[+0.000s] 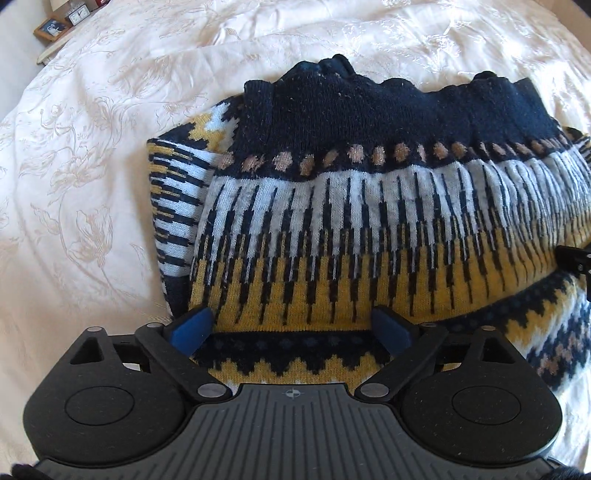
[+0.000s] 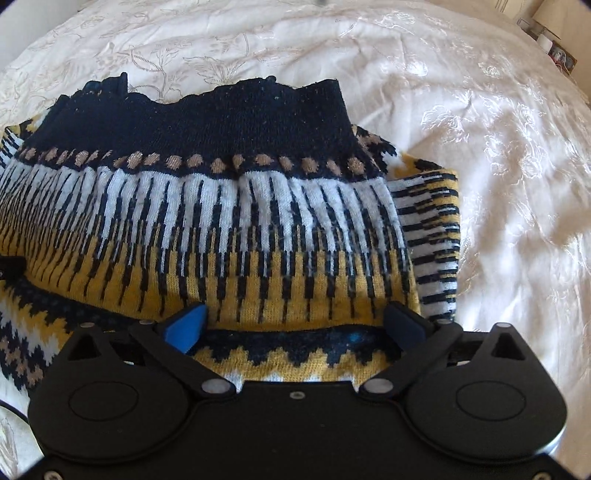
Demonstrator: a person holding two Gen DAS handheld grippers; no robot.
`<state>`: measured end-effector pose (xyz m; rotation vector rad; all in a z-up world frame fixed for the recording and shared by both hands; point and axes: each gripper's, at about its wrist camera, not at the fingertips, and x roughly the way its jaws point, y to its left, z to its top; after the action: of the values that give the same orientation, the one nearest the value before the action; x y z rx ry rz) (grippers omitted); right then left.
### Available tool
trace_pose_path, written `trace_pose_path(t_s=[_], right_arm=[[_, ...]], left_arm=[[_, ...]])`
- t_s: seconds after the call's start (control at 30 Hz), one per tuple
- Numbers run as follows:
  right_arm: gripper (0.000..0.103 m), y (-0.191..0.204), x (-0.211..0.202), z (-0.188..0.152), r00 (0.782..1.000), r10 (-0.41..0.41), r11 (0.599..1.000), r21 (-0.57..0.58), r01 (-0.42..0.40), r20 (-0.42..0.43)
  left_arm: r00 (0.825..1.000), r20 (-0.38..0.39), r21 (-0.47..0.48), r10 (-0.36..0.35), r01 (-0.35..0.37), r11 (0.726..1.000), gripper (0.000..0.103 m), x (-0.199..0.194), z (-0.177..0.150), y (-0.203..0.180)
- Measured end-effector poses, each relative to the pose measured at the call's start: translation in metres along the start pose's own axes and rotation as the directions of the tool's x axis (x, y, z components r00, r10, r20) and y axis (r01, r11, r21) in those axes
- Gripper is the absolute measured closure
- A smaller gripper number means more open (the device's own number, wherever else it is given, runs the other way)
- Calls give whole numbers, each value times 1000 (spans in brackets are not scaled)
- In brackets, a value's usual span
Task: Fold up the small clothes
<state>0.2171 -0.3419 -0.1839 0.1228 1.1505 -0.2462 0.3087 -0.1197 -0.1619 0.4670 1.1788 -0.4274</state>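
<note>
A knitted sweater in navy, yellow, white and tan lies folded on a white bedspread. Its navy ribbed hem lies at the far edge, and a folded layer lies over a zigzag-patterned lower layer. My left gripper is open, its blue pads wide apart at the near fold edge on the sweater's left part. My right gripper is open the same way at the fold edge of the sweater on its right part. The right gripper's tip shows at the right edge of the left wrist view.
The embroidered white bedspread surrounds the sweater on all sides. A bedside surface with a framed picture and a small clock stands at the far left corner. Small items stand at the far right corner.
</note>
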Motion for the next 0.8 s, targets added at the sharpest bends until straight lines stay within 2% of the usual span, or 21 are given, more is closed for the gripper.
trace_pose_path(t_s=[0.13,0.33,0.47,0.6,0.8], right_arm=[[1,0,1,0,1000,-3,1000,10,3,3],[1,3,2,4,1000,3,1000,10,-3,-18],[1,8,-3,13,999,-30,1000,5,30,-29],[1,20,-26,15,998,-63,997,37,62,25],[1,47,-48,0,998,-14,998,58,11,62]], left_arm=[[1000,-13,-12,15,-15,1000,1,2,3,-3],[1000,-13,-23,12,-13,1000,0,4,6,-6],[1000,-8,-27,13,-13,1000,0,5,4,-3],[1000,11,-38,16,-16,999,0,4,2,-4],[999,44,-50,26,-24,998,0,3,-2,-5]])
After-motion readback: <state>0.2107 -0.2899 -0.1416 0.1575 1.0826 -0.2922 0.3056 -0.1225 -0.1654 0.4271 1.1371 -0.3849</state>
